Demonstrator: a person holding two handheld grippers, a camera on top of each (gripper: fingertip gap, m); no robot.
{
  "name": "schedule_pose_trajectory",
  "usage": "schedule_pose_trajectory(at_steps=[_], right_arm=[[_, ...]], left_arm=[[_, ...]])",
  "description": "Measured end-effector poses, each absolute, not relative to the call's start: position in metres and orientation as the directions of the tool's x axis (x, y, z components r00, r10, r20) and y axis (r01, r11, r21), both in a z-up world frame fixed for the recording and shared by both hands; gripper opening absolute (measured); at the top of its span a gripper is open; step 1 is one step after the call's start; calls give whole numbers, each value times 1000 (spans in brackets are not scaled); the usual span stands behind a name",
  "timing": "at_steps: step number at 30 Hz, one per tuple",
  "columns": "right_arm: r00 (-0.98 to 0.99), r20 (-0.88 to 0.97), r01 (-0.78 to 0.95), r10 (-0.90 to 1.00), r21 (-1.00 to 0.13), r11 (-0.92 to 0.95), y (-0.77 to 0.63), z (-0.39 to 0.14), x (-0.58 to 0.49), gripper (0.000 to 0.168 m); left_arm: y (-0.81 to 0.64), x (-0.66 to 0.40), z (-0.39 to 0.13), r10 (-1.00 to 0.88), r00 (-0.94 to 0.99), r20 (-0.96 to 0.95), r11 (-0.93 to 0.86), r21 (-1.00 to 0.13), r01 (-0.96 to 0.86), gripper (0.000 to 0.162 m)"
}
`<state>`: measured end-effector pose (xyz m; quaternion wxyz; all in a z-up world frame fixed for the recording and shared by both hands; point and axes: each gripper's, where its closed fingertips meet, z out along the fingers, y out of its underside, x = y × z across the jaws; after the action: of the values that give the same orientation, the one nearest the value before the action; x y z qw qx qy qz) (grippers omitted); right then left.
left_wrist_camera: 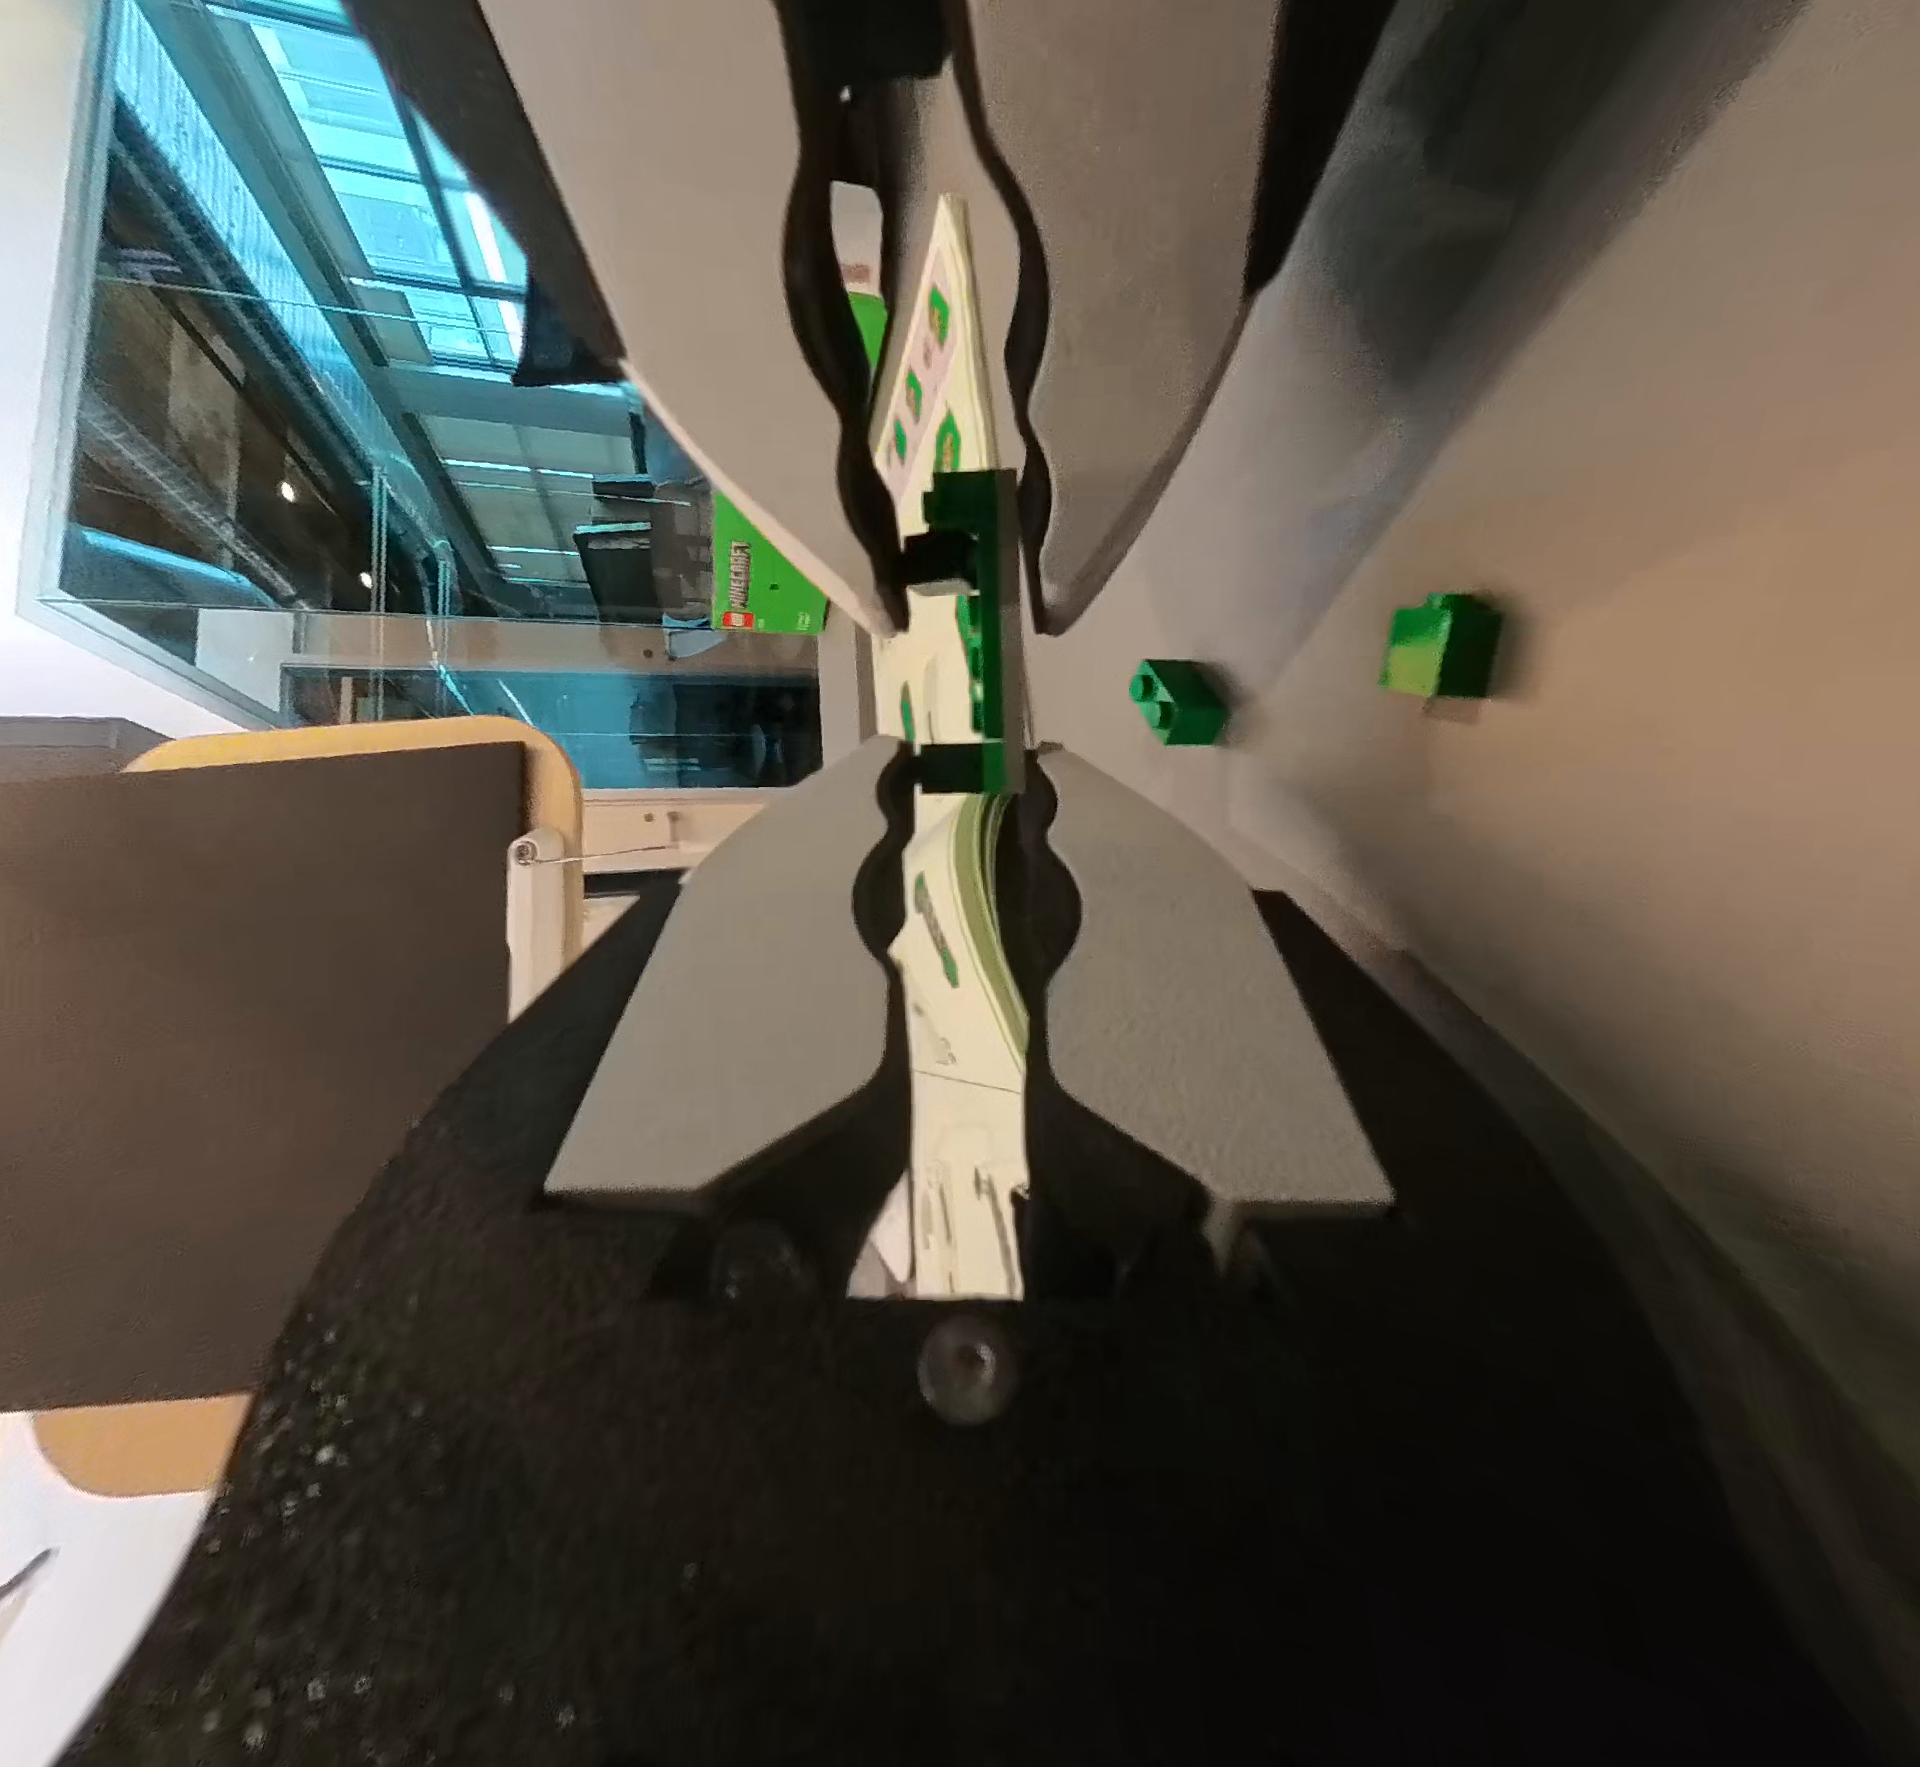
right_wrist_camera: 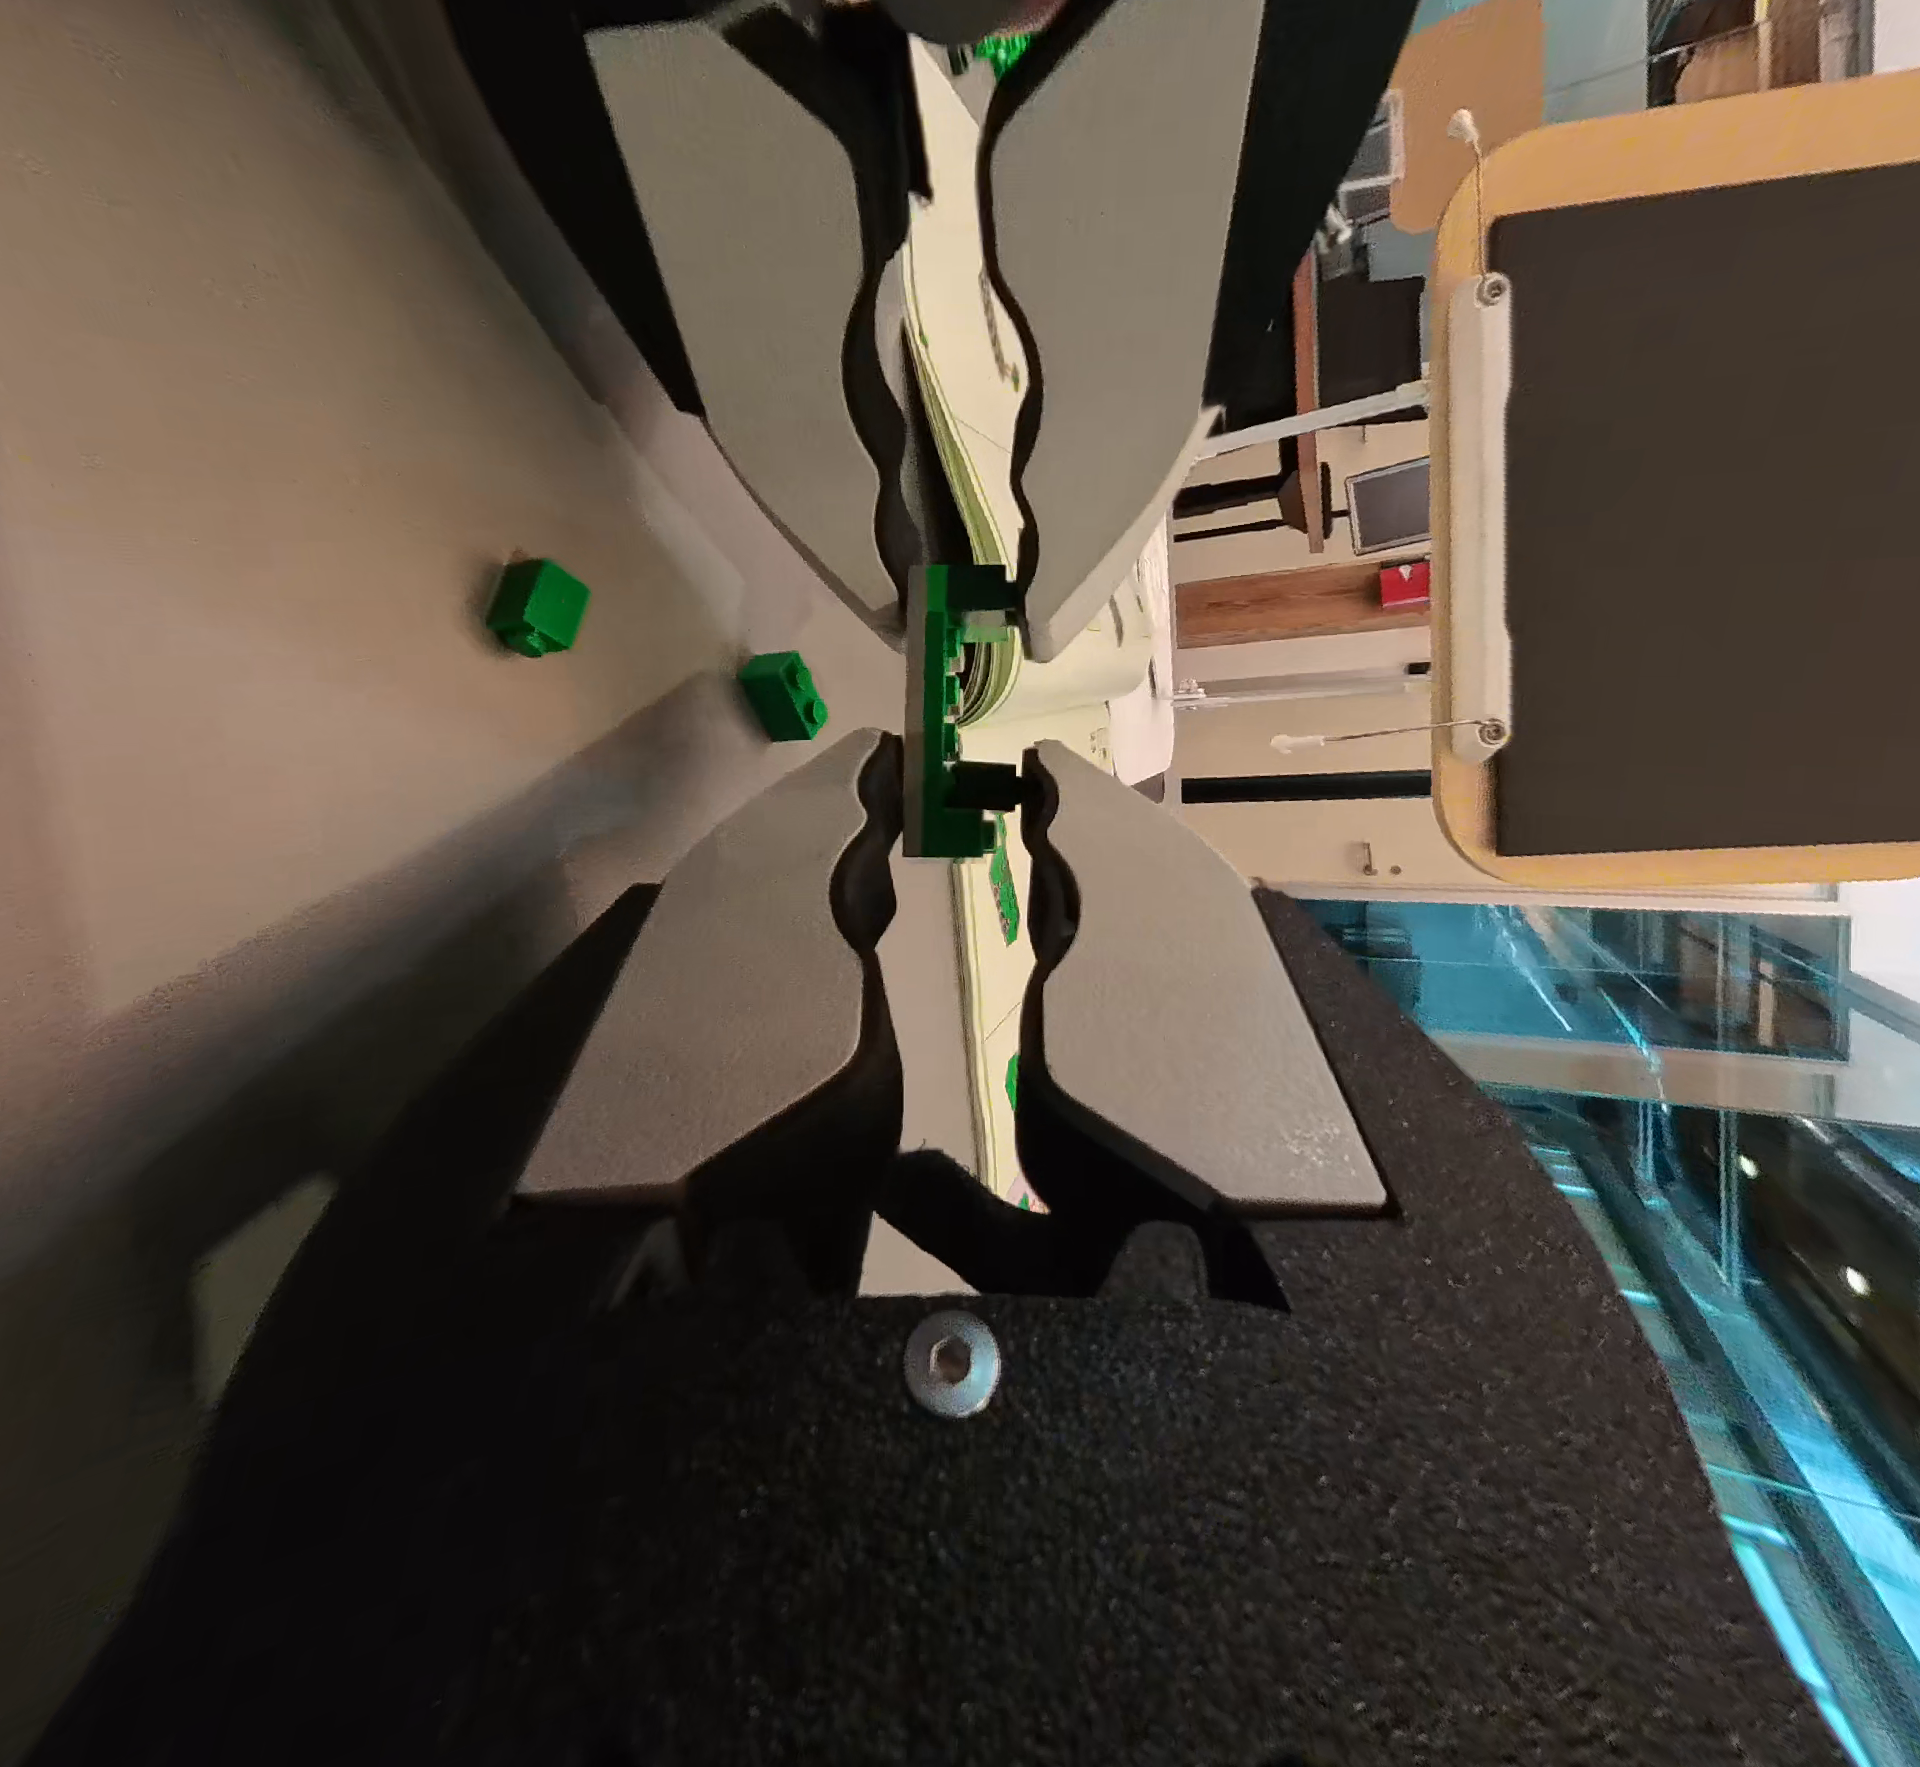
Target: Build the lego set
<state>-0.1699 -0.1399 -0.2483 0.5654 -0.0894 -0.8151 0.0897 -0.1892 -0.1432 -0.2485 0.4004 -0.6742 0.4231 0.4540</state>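
Early build: both my grippers pinch one green plate assembly, most bricks unplaced.
My left gripper [left_wrist_camera: 971,761] and right gripper [right_wrist_camera: 961,761] are each nearly closed on opposite ends of the green plate [left_wrist_camera: 997,637], held above the instruction booklet [left_wrist_camera: 961,1011]. Two loose green bricks [left_wrist_camera: 1179,701] [left_wrist_camera: 1444,645] wait on the grey table [left_wrist_camera: 1558,782]. Glass wall [left_wrist_camera: 260,315], set box [left_wrist_camera: 764,574], chair [right_wrist_camera: 1683,491] behind.
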Motion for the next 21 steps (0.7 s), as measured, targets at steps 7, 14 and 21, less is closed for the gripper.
schedule_pose_trajectory(at_steps=[7,14,21], right_arm=[[-341,918,54,201,-194,979,-139,-250,-172,21],[-309,947,52,90,-78,996,-139,-249,-174,20],[-368,918,65,144,-129,989,-139,-256,-174,20]], left_arm=[[-144,-190,-251,-220,271,-937,-342,-186,-921,19],[-145,-192,-253,-230,303,-925,-363,-207,-908,19],[-146,-192,-259,-260,335,-906,-380,-223,-898,19]])
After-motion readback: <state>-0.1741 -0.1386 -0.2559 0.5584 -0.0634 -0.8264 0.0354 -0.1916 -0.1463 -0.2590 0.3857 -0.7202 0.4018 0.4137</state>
